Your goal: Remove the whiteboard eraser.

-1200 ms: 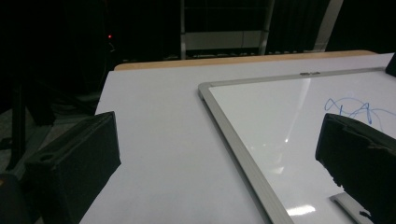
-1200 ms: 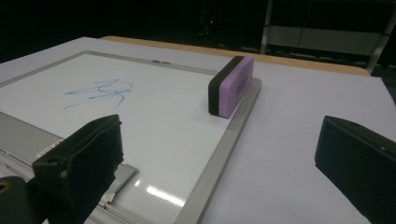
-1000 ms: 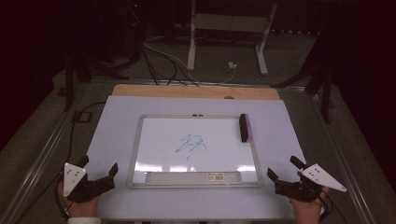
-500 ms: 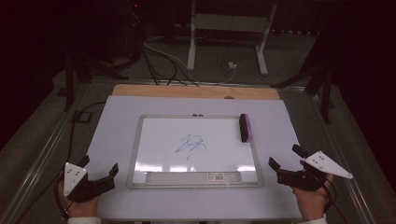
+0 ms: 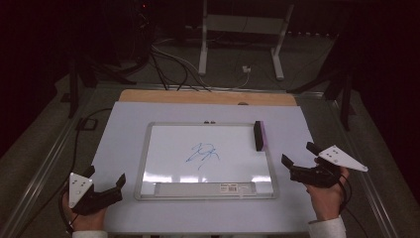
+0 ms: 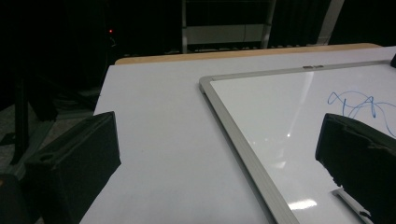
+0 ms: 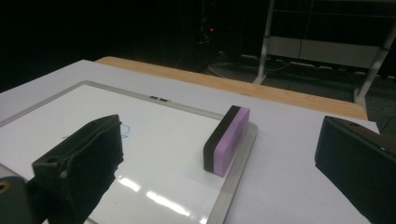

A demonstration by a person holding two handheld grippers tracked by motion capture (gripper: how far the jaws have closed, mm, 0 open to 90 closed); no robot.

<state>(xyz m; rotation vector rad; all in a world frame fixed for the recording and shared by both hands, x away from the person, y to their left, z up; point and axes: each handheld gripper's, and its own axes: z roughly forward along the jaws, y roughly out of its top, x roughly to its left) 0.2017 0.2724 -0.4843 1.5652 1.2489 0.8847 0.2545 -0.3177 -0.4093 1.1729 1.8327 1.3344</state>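
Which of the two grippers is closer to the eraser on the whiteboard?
The right gripper. The purple-and-black eraser stands on the whiteboard's right edge, just ahead of it; the left gripper sits across the board.

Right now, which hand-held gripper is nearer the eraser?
Right. The right hand-held gripper sits just beside the whiteboard's right edge, near the eraser; the left hand-held gripper is across the board.

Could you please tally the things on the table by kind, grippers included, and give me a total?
Whiteboard, with a blue scribble: 1
Eraser, black and purple: 1
Grippers, left and right: 2
Total: 4
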